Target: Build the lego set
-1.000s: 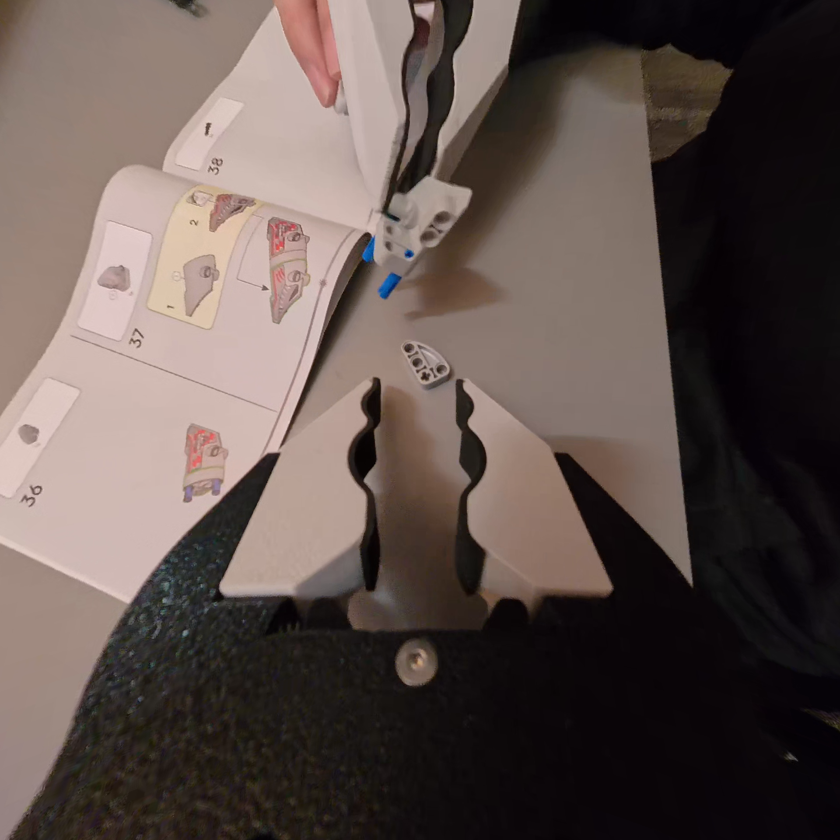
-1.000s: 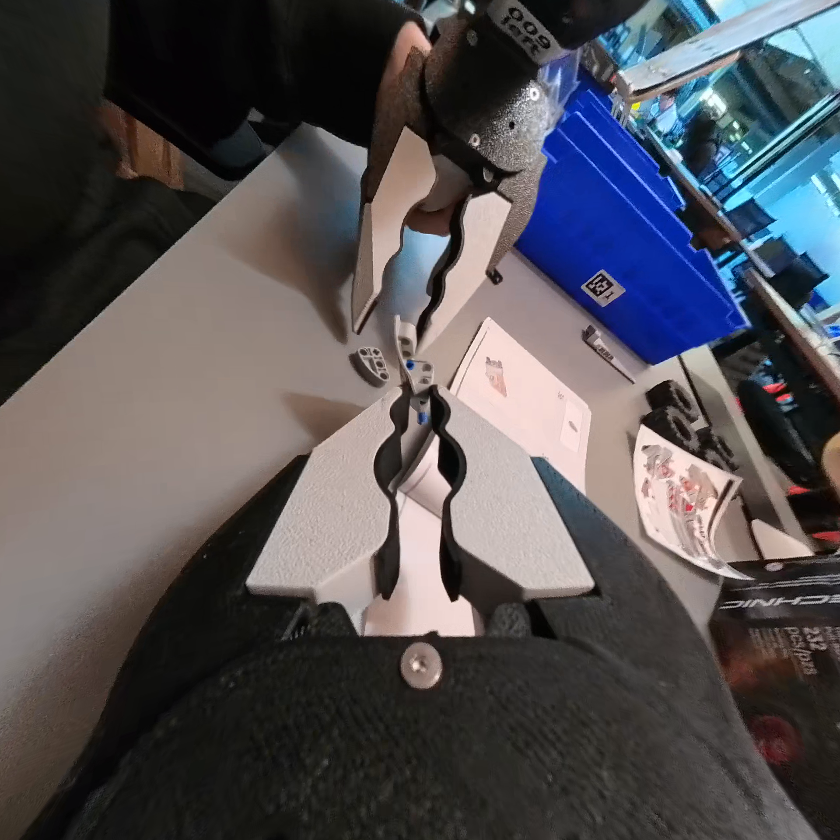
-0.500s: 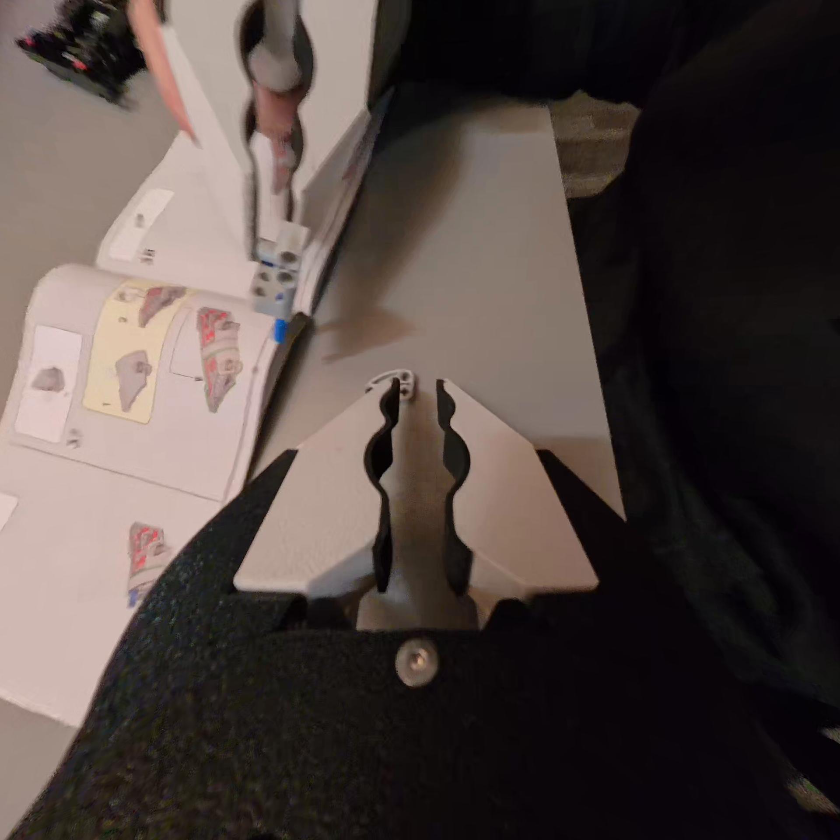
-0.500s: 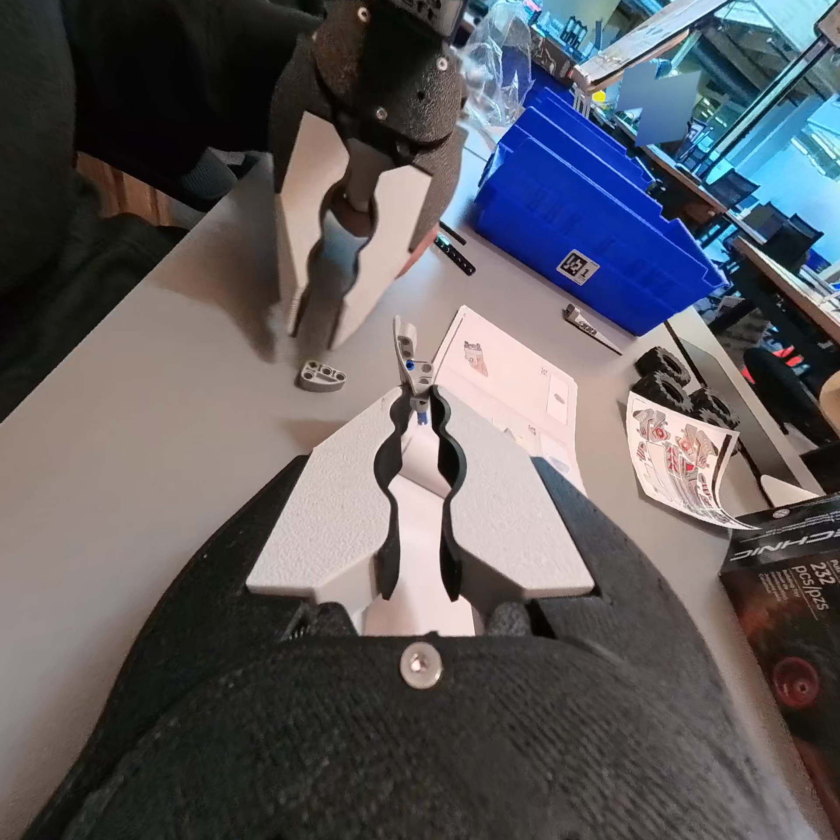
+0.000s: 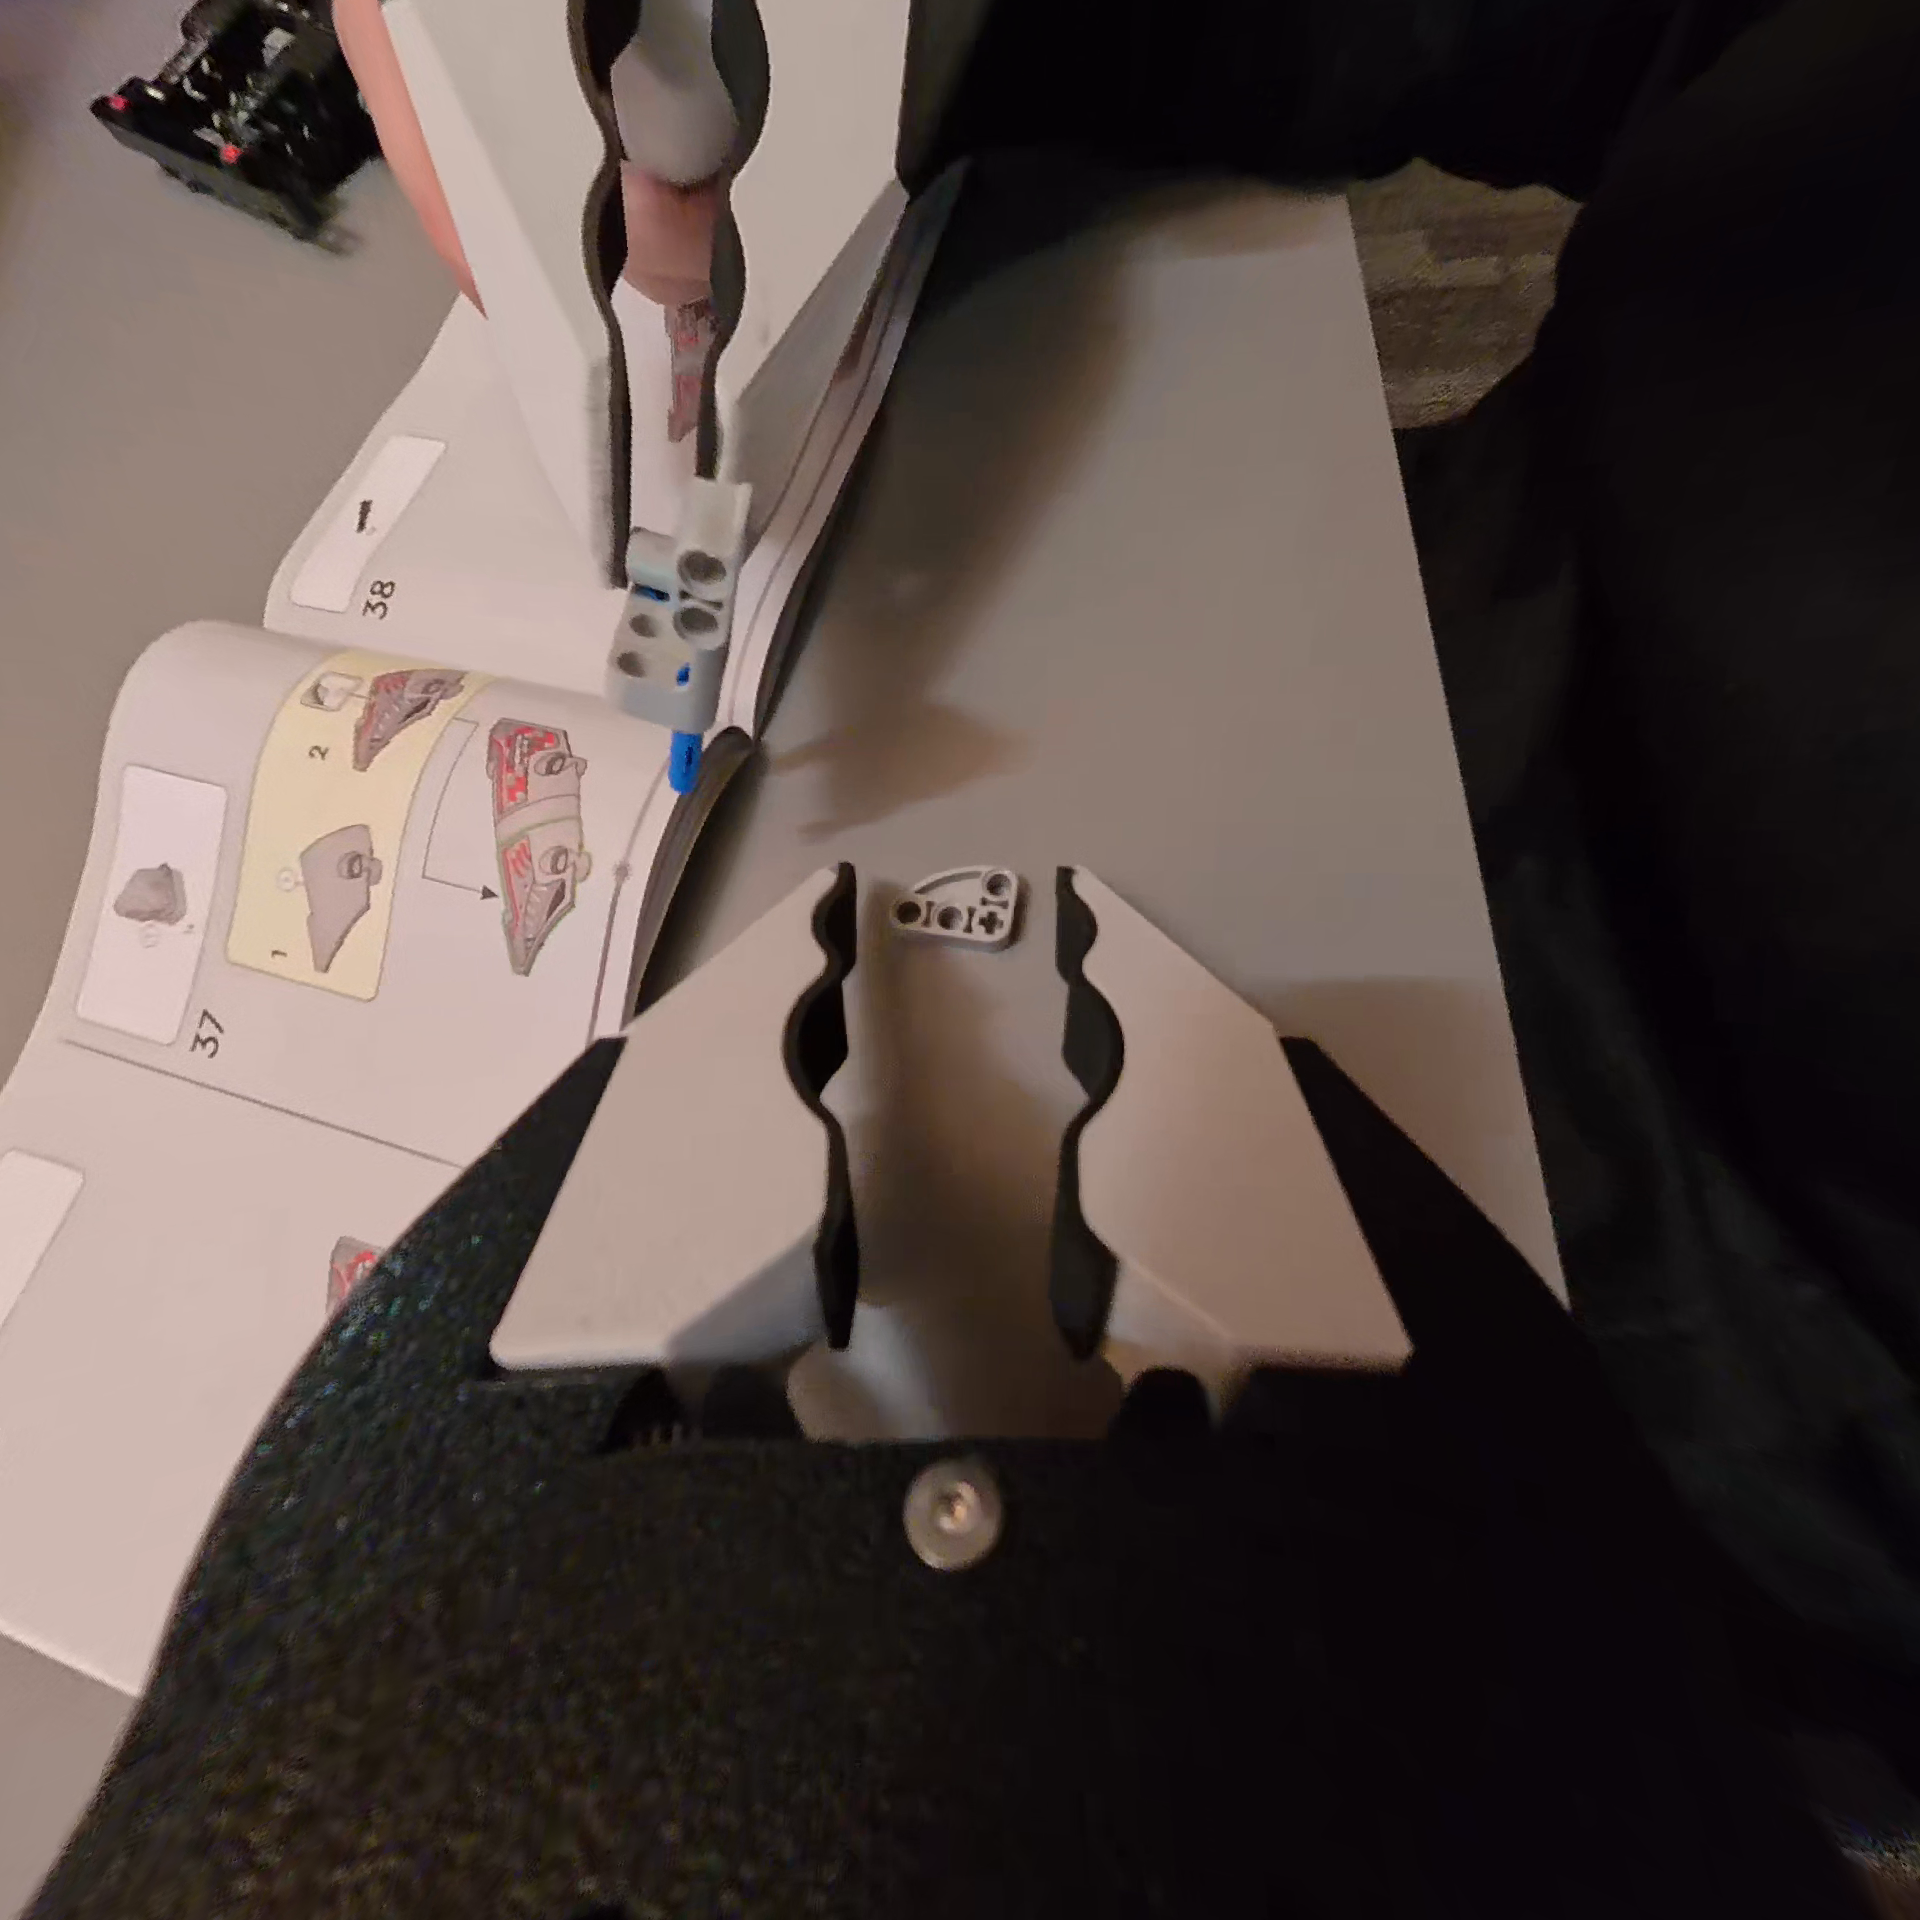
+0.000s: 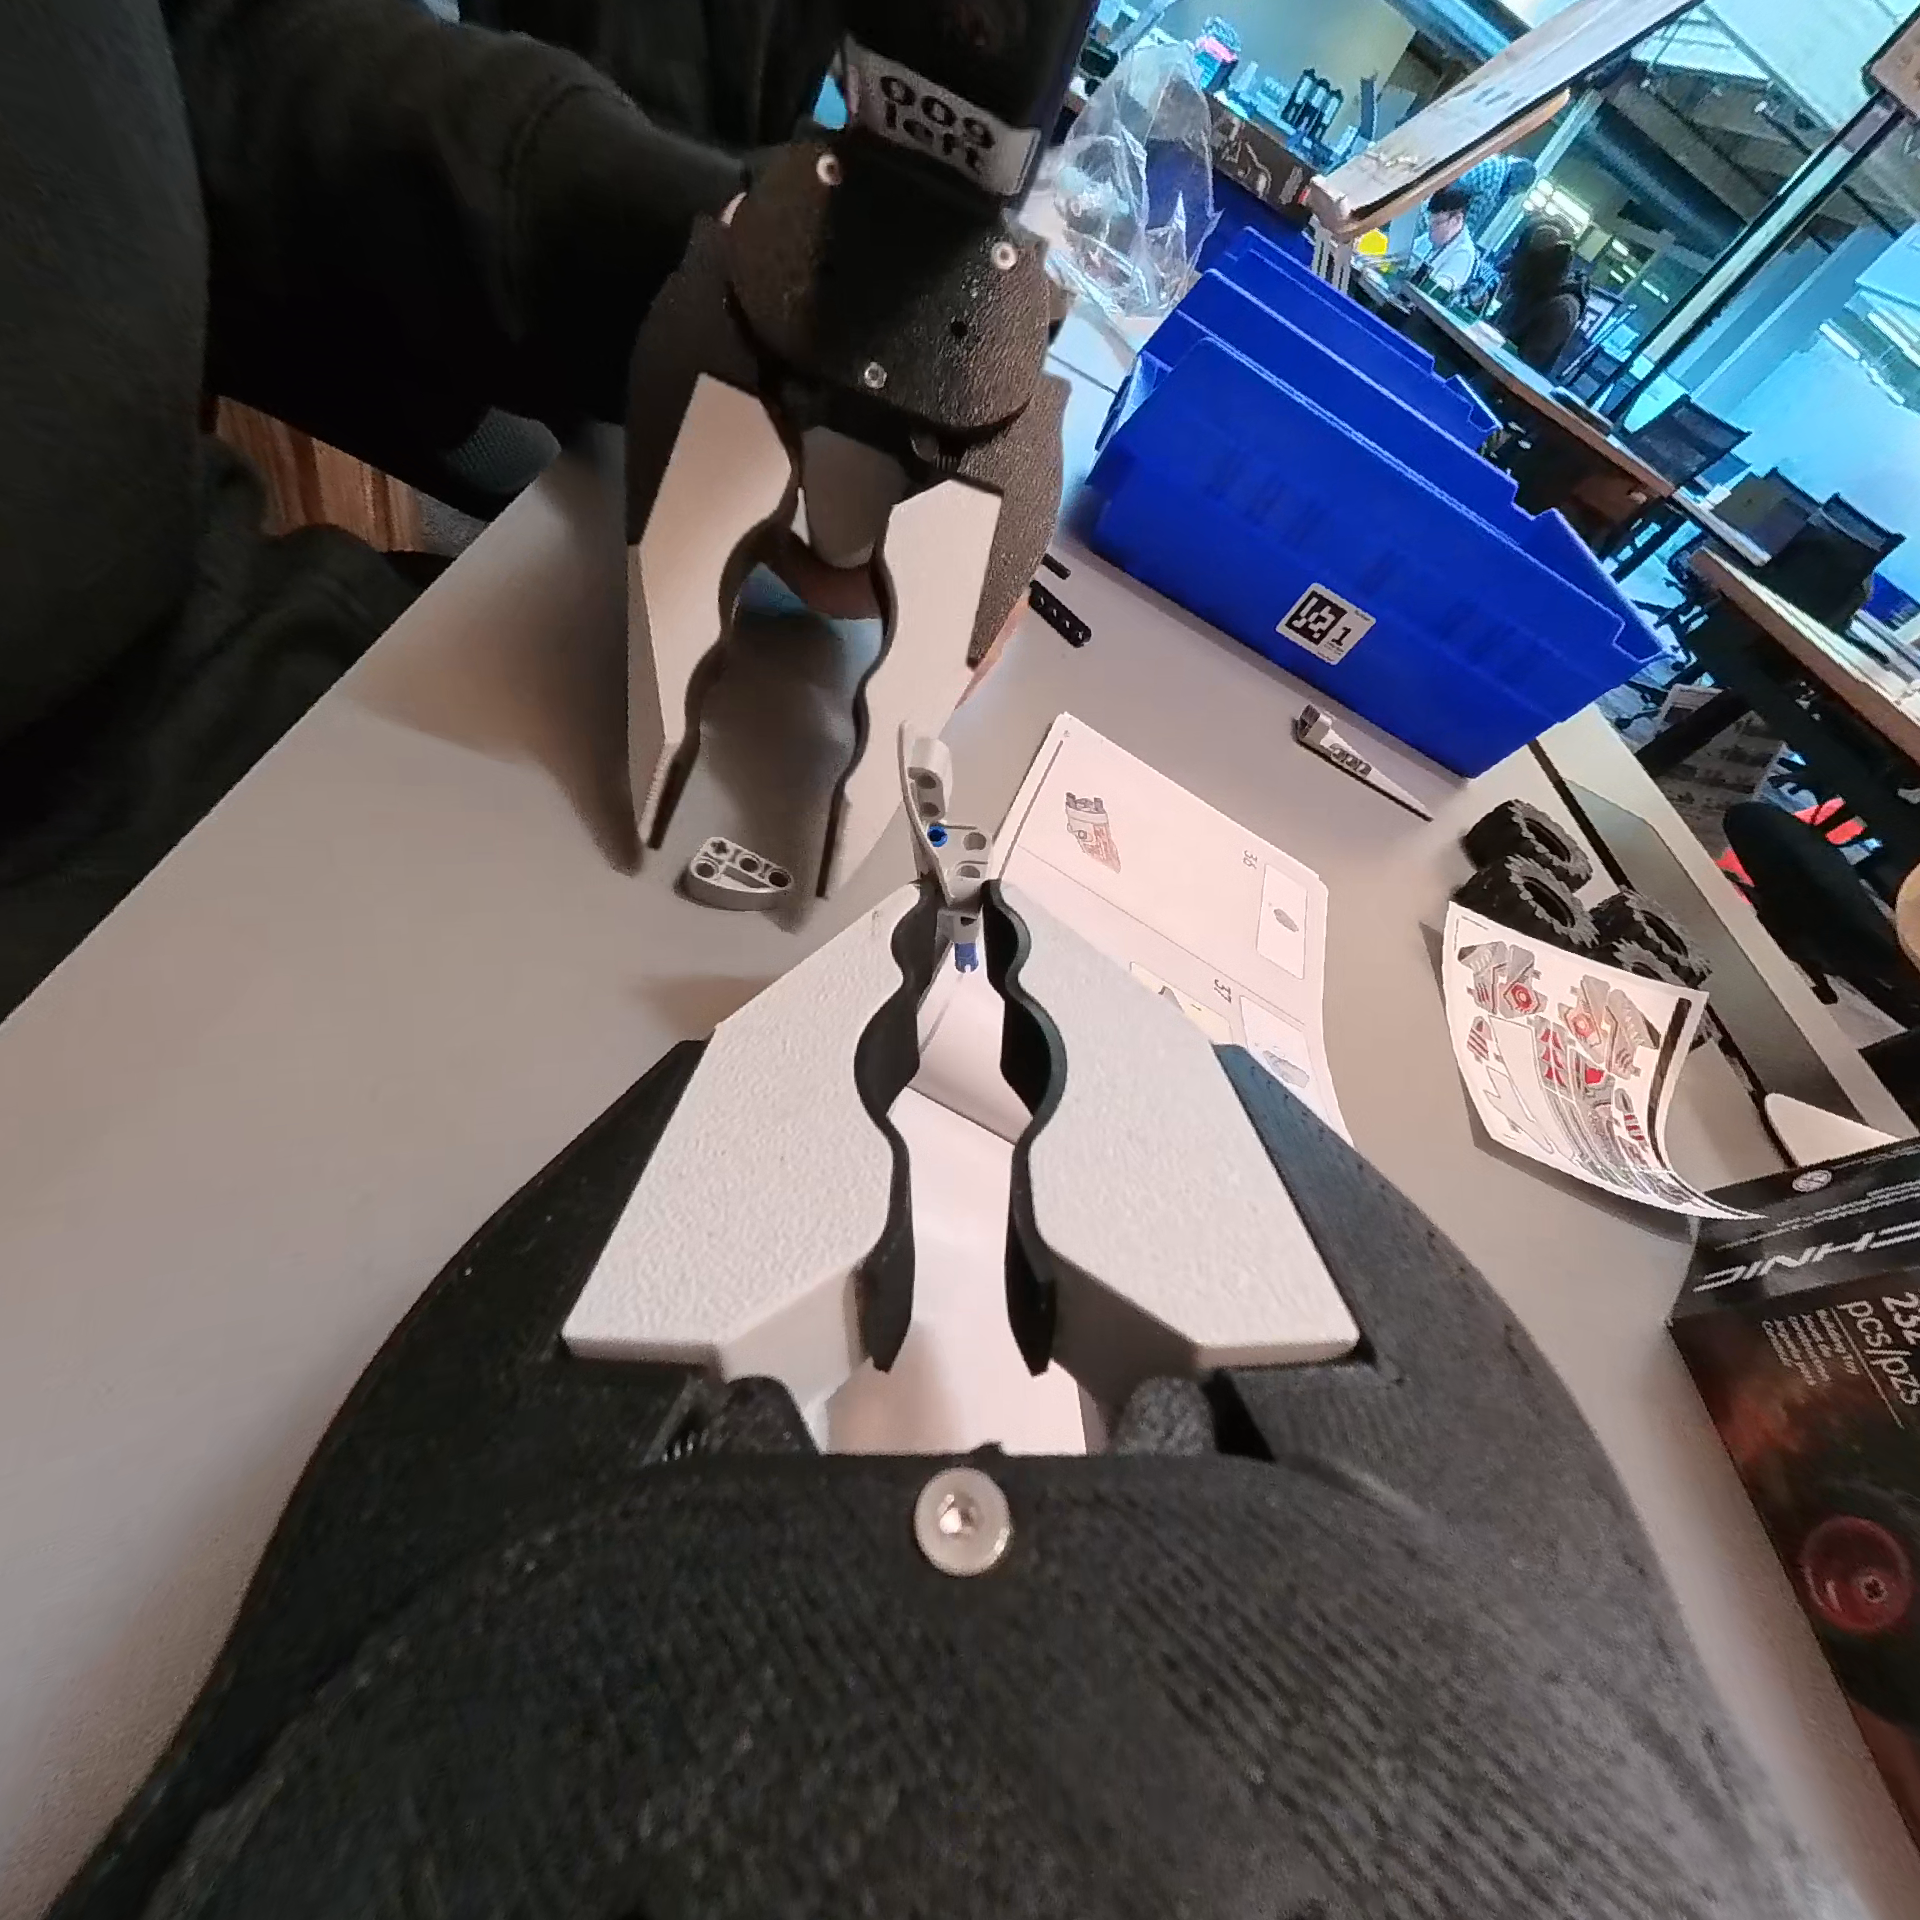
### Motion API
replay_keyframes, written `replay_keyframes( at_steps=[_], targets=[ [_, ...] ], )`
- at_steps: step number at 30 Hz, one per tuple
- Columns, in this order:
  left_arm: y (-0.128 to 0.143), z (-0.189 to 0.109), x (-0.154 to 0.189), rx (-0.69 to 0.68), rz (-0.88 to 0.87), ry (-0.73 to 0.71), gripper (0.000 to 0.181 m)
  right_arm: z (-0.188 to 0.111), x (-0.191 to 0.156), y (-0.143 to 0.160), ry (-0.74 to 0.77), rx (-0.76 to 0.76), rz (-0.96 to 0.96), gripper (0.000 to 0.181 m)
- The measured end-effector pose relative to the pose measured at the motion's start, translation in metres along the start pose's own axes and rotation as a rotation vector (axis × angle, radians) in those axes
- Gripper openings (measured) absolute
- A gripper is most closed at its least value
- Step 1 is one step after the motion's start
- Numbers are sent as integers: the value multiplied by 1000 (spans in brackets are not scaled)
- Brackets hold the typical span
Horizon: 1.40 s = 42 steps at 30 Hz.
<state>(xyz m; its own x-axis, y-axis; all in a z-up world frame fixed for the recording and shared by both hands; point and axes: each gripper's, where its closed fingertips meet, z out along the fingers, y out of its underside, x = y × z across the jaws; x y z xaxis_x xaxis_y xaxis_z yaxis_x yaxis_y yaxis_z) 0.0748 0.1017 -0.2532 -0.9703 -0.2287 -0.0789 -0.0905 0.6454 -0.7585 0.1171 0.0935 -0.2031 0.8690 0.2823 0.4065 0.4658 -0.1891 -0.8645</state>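
A small grey curved lego piece with holes (image 5: 961,911) lies flat on the grey table. My left gripper (image 5: 953,883) is open, its fingertips on either side of the piece, just above it. In the right wrist view the same piece (image 6: 738,873) lies between the left gripper's fingertips (image 6: 732,868). My right gripper (image 6: 951,899) is shut on a grey lego assembly with a blue pin (image 6: 940,831), held above the open instruction booklet (image 6: 1164,894). The assembly (image 5: 675,623) also shows in the left wrist view.
The booklet (image 5: 312,883) lies open left of the piece. A blue bin (image 6: 1351,551), black tyres (image 6: 1558,894), a sticker sheet (image 6: 1558,1049) and the set's box (image 6: 1808,1351) are to the right. A black lego build (image 5: 229,114) sits at the far left. The table edge is close on the right.
My left gripper has opened wider and come down so that its fingertips straddle the grey curved piece. The right gripper still holds the assembly and has shifted slightly.
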Motion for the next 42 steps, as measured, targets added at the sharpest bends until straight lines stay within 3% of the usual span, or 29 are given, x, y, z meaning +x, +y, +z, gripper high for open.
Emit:
replay_keyframes(
  at_steps=[6, 11, 14, 20, 23, 25, 28, 32, 37, 42],
  targets=[
    [-3, -12, -12, -91, 232, 40, 30, -6, 0, -5, -36, 48, 39, 6],
    [-6, -8, -8, -197, 398, 210, 30, -18, 4, -2, -39, 58, 74, 6],
    [2, -3, -3, -265, 396, 325, 25, -27, 10, -6, -14, 105, 105, 6],
    [3, 3, 1, -284, 355, 379, 0, -40, 16, -14, -14, 185, 155, 6],
    [5, 1, 6, -275, 302, 385, 3, -46, 22, -15, 6, 196, 161, 6],
    [5, -1, 4, -249, 272, 361, 18, -51, 23, -15, 10, 201, 167, 6],
    [-1, -7, 3, -192, 228, 354, 17, -59, 26, -16, 12, 216, 181, 6],
    [9, -4, 5, -294, 293, 380, 13, -68, 26, -19, -10, 247, 208, 6],
    [1, 6, 5, -295, 303, 397, 5, -78, 32, -21, 35, 255, 184, 6],
    [-9, 14, -22, -206, 214, 240, 5, -85, 49, -20, 184, 213, 102, 6]
  ],
)
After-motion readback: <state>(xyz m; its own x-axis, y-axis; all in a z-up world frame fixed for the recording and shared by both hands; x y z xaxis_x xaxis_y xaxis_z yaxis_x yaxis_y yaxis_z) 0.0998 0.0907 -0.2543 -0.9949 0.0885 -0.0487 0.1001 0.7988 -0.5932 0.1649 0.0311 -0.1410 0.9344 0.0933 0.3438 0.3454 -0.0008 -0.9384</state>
